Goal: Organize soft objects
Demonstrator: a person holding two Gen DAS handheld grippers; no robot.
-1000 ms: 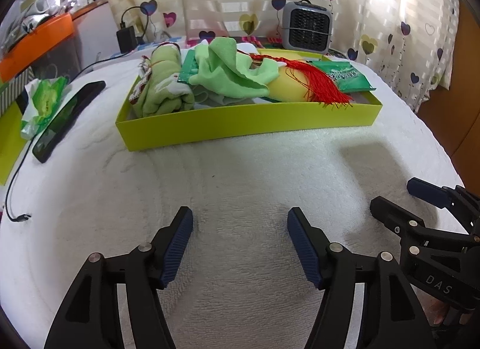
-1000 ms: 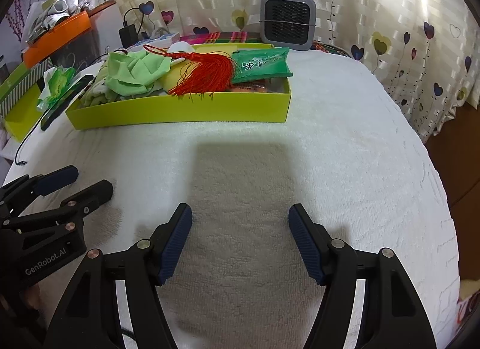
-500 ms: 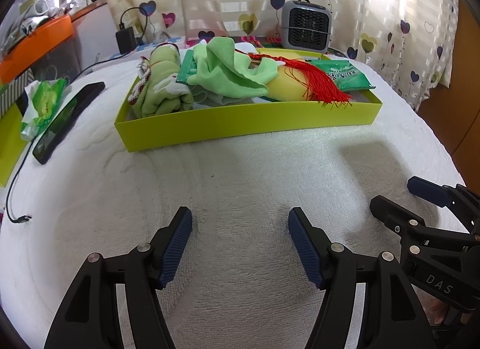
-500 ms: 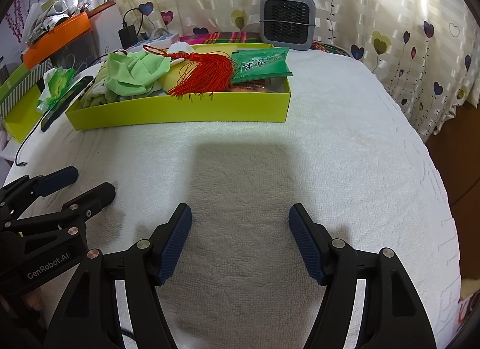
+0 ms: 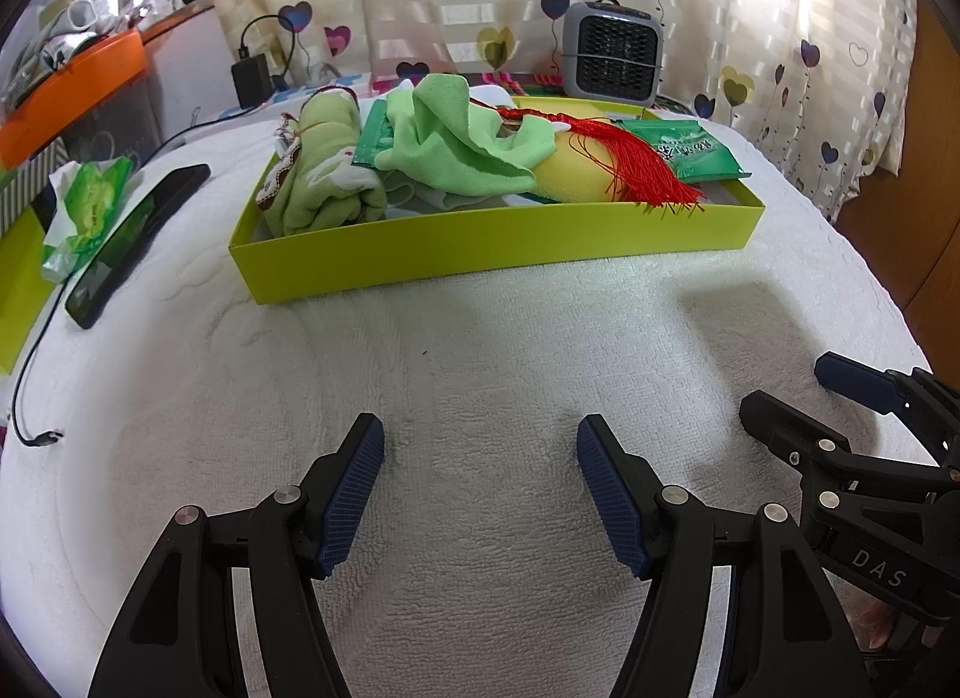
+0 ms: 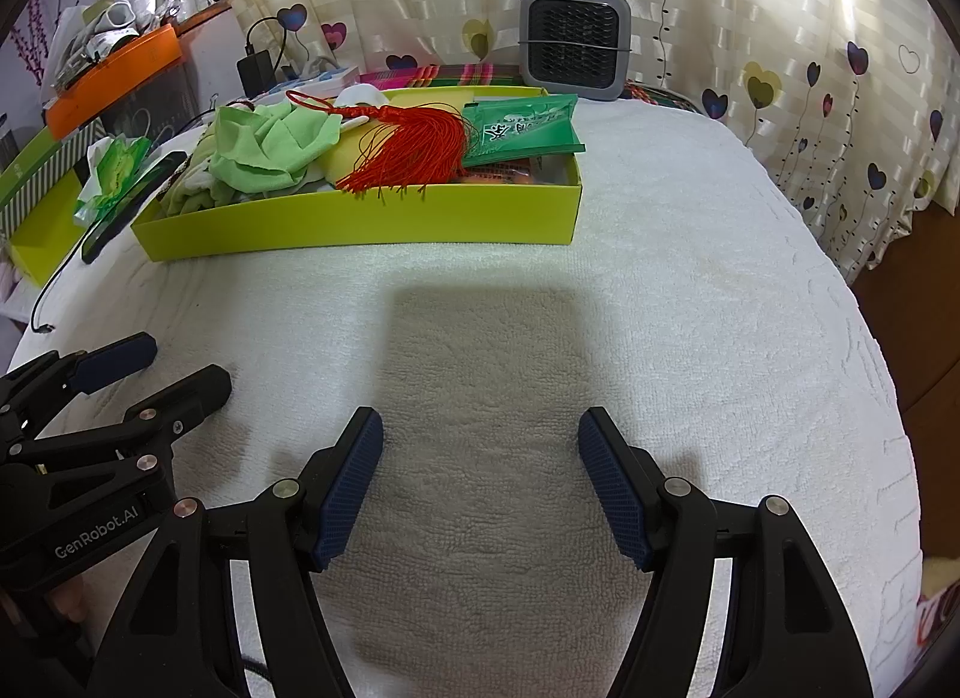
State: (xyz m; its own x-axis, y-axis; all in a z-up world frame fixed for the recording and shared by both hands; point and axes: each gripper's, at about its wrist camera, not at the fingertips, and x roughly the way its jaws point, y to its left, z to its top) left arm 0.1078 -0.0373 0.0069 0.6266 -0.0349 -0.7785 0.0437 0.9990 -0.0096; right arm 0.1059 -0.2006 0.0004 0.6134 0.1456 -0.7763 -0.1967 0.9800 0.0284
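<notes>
1. Soft objects all sit inside the yellow-green tray (image 5: 492,245) at the far side of the white towel (image 5: 480,374): a rolled green towel (image 5: 324,188) at its left end, a crumpled light-green cloth (image 5: 462,152) in the middle, a yellow sponge-like lump (image 5: 570,182) under a red tassel (image 5: 636,158), and a green packet (image 5: 690,149) at the right end.
2. Nothing has changed over the last second. The tray, its contents and both tools sit exactly where they were a moment ago.
3. The left gripper (image 5: 480,482) hangs low over the bare towel, tilted down, jaws spread wide with only cloth showing between the blue pads.
4. The right gripper (image 6: 480,476) hangs just beside it in the same pose, jaws equally wide and empty. Each tool shows at the edge of the other's view.
5. No soft thing lies loose on the towel near the grippers. A phone (image 5: 132,242) and a green tissue pack (image 5: 90,206) lie left of the tray, well apart from the tools.
6. My reading: with everything gathered in the tray and both tools idle and empty, the sorting looks finished, or paused before the next reach.
</notes>
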